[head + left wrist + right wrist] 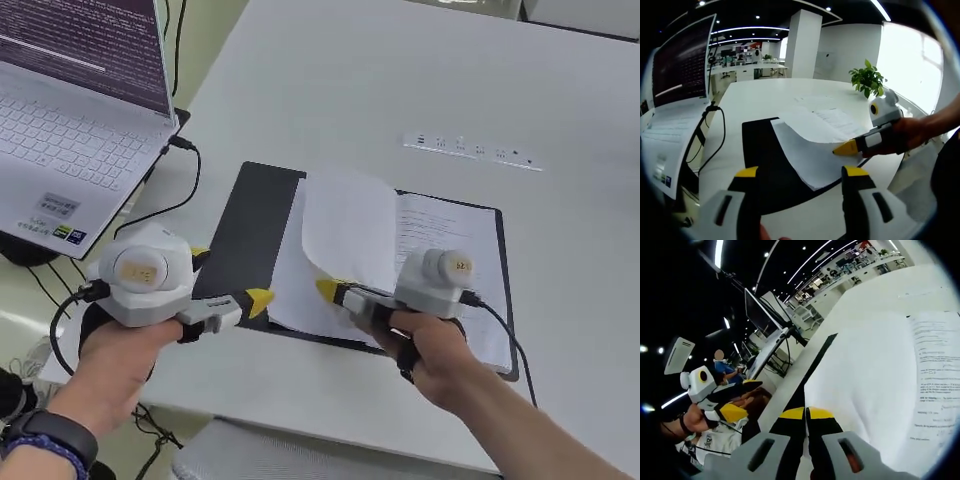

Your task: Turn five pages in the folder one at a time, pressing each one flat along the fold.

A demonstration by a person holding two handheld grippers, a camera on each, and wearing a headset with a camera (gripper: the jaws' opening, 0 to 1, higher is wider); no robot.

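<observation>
A black folder [250, 215] lies open near the front edge of a white bench [400, 80], with a laptop [70, 150] at the bench's left edge. The right hand-held gripper [328, 290] is clenched on the lower edge of one page [350, 225]. The page stands lifted and curled above the fold, partway between the right-hand stack and the bare black left cover. The left hand-held gripper [228, 276] hovers at the folder's front left corner, released, its jaws apart and empty.

The step in hand looks like carrying this page across. Done well, the page would travel left in a low arc without tugging at the binding and settle on the left cover. The free gripper could then press it flat along the fold. Whether only one sheet is pinched cannot be told.

The left gripper view shows the page's arch from the side, with a yellow jaw tip at its edge. The right gripper view shows the jaws closed together under the white sheet, and lines of print on the printed sheet [935, 375] lying beneath.
</observation>
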